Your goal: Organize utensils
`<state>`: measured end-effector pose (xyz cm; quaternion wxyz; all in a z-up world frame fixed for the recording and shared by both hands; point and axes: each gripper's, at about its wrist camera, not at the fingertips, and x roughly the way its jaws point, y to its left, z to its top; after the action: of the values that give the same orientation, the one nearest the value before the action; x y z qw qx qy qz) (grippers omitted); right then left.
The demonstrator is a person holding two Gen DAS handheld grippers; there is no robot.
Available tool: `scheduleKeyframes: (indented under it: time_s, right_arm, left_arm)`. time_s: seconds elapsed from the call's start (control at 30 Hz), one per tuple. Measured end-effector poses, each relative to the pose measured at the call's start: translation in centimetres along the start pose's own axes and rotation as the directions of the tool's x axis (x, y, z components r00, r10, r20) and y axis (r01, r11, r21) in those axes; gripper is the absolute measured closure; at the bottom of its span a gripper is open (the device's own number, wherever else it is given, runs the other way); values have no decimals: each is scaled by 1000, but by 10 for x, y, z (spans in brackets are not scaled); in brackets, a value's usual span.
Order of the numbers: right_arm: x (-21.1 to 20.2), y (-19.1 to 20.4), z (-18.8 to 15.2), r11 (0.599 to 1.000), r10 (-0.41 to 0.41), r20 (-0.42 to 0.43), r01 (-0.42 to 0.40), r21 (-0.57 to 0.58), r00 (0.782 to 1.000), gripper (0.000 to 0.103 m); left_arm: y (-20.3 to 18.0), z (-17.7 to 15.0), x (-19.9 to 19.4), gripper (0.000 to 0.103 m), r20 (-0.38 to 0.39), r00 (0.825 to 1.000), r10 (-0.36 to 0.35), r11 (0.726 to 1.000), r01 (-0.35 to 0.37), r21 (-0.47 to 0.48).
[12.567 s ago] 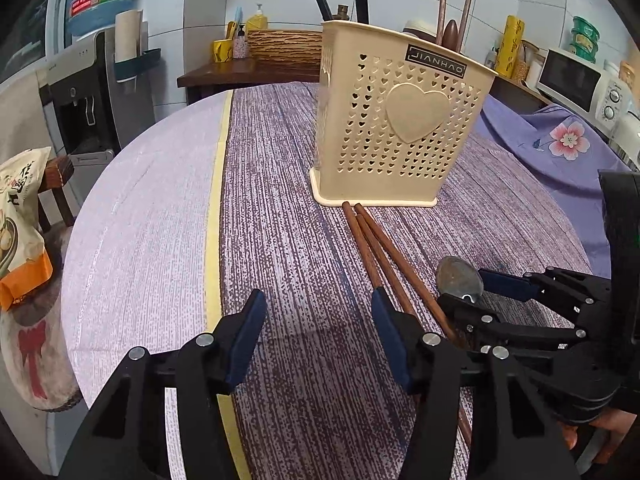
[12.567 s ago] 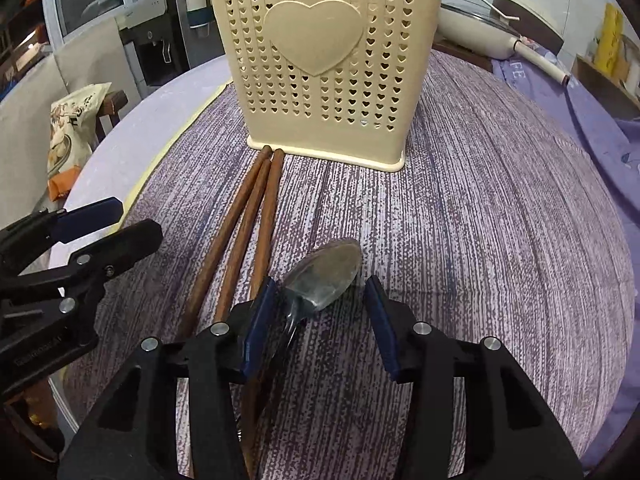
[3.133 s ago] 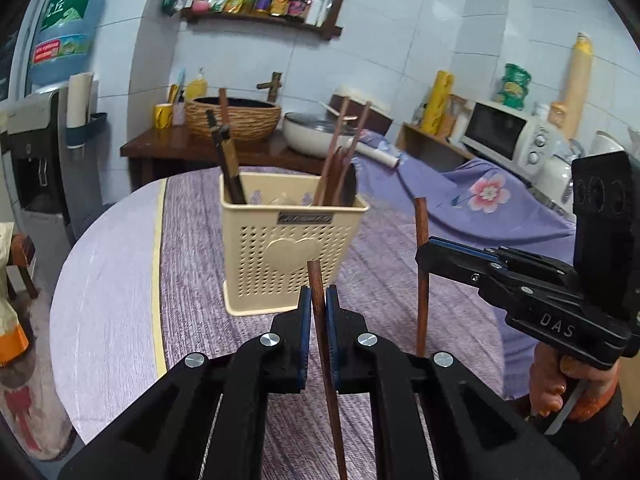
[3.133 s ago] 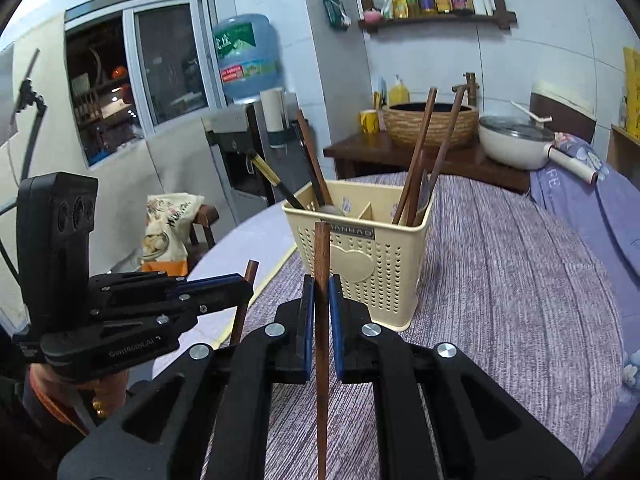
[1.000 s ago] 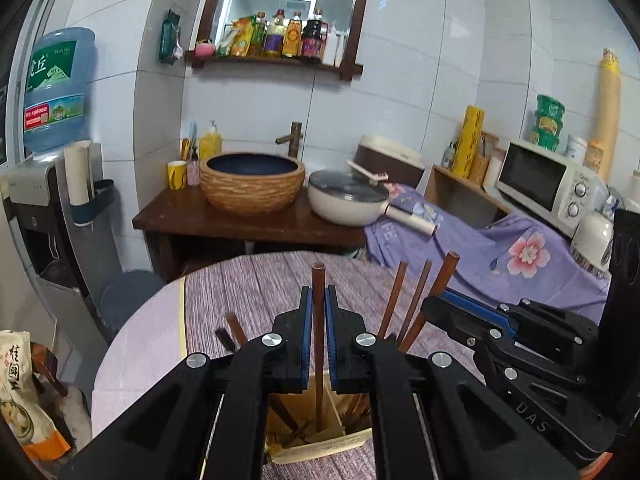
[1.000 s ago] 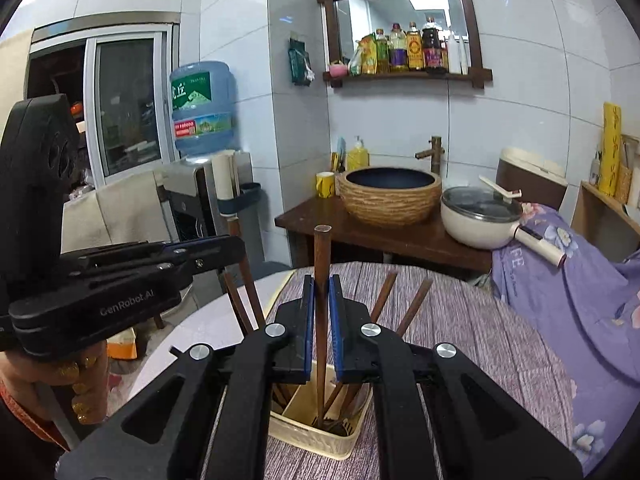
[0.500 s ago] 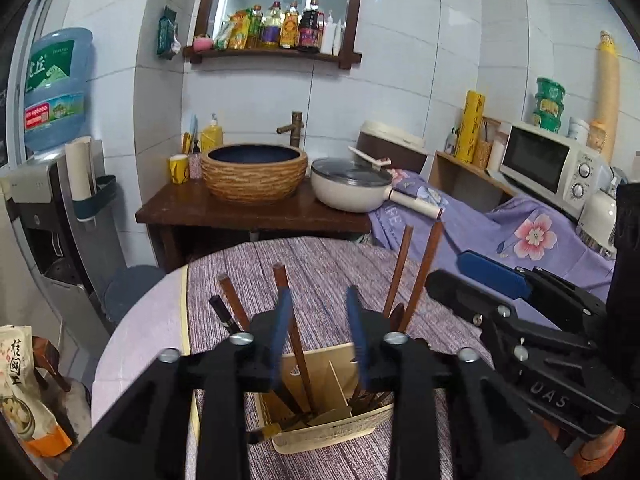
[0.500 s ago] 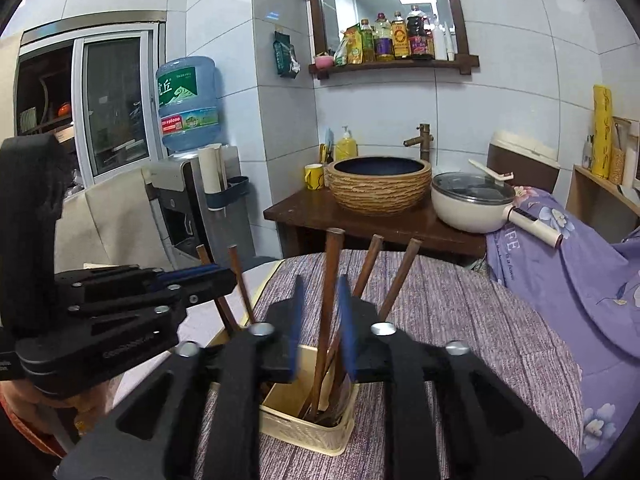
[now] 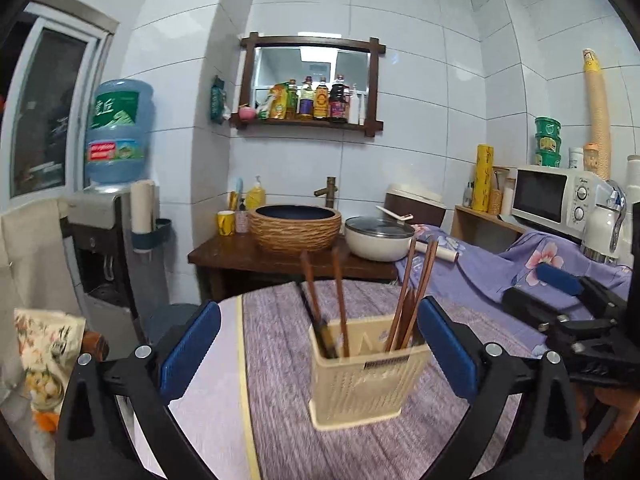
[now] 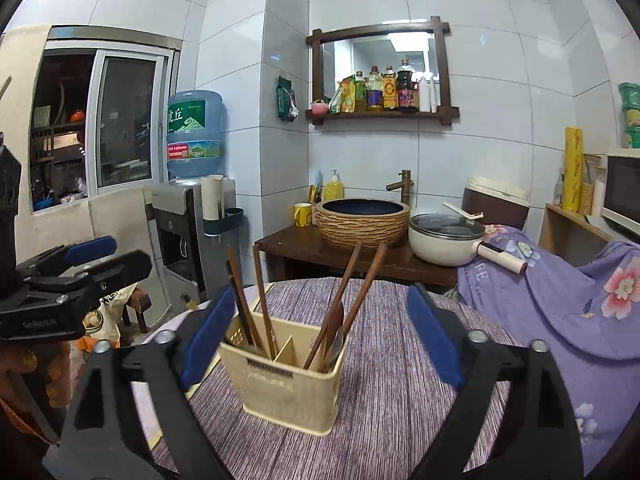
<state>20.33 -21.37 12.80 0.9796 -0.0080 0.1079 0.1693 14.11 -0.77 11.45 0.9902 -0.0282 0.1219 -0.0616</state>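
**A:** ok so where's everything at? I see the cream utensil holder sitting upright on the purple striped tablecloth

**B:** yep, and the wooden chopsticks are standing inside it. Two lean in the left compartment, two more in the right one, with a spoon tucked in beside those

**A:** and the grippers?

**B:** left gripper has its jaws opening, spread wide, nothing pinched. The holder just shows through the gap, further off. Right gripper same deal: jaws opening, blue pads well apart, nothing held

**A:** anything else on the table?

**B:** can't tell, only the holder shows
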Motion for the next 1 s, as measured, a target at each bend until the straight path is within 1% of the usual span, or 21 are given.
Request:
scheduleKeyframes:
  time_s: [0.07, 0.1, 0.2, 0.23, 0.27, 0.33, 0.4, 0.5, 0.57, 0.67, 0.7, 0.8, 0.9, 1.0]
  right_arm:
    - [-17, 4, -15, 1000, -21, 21, 21, 8, 1000, 6]
    - [-29, 7, -29, 999, -36, 36, 35, 15, 999, 6]
    - [-51, 16, -61, 999, -46, 47, 45, 18, 998, 6]
    - [-61, 20, -77, 999, -41, 51, 40, 31, 998, 6]
    - [-66, 22, -87, 999, -37, 53, 35, 40, 998, 6]
    - [-79, 28, -108, 998, -40, 47, 37, 57, 998, 6]
    - [-89, 33, -123, 997, -43, 43, 41, 61, 998, 6]
    - [-110, 42, -144, 998, -42, 42, 41, 38, 998, 6]
    - [-120, 47, -154, 998, -61, 43, 60, 10, 997, 6]
    - [-136, 50, -168, 998, -70, 51, 70, 0, 996, 6]
    - [-139, 50, -170, 997, -71, 52, 71, 7, 996, 6]
    - [-144, 48, -179, 998, -58, 34, 57, 28, 998, 6]
    - [-149, 50, -188, 998, -56, 19, 56, 15, 998, 6]
    - [-150, 52, -189, 998, -58, 21, 58, 5, 998, 6]
  left_arm:
    - [6, -27, -12, 6, -15, 999, -31, 999, 30, -29]
    - [11, -37, -18, 6, -22, 999, -31, 999, 30, -41]
    - [15, -77, -34, 6, -50, 999, 17, 997, -21, -70]
    - [14, -86, -40, 6, -50, 998, 32, 996, -36, -78]
    - [13, -96, -47, 6, -48, 998, 44, 995, -48, -90]
    - [11, -112, -57, 6, -52, 997, 49, 993, -54, -101]
    - [5, -125, -66, 6, -75, 996, 53, 994, -59, -88]
    - [-2, -140, -75, 6, -111, 991, 67, 996, -73, -46]
    - [-4, -150, -83, 6, -123, 990, 62, 996, -70, -60]
    - [-3, -164, -93, 6, -143, 989, 22, 995, -36, -92]
    - [-4, -166, -96, 6, -142, 990, 18, 996, -31, -87]
    - [-9, -168, -101, 6, -122, 992, 44, 998, -50, -46]
    - [-12, -166, -106, 6, -98, 994, 55, 998, -58, -25]
    - [-14, -165, -106, 6, -96, 993, 62, 998, -64, -13]
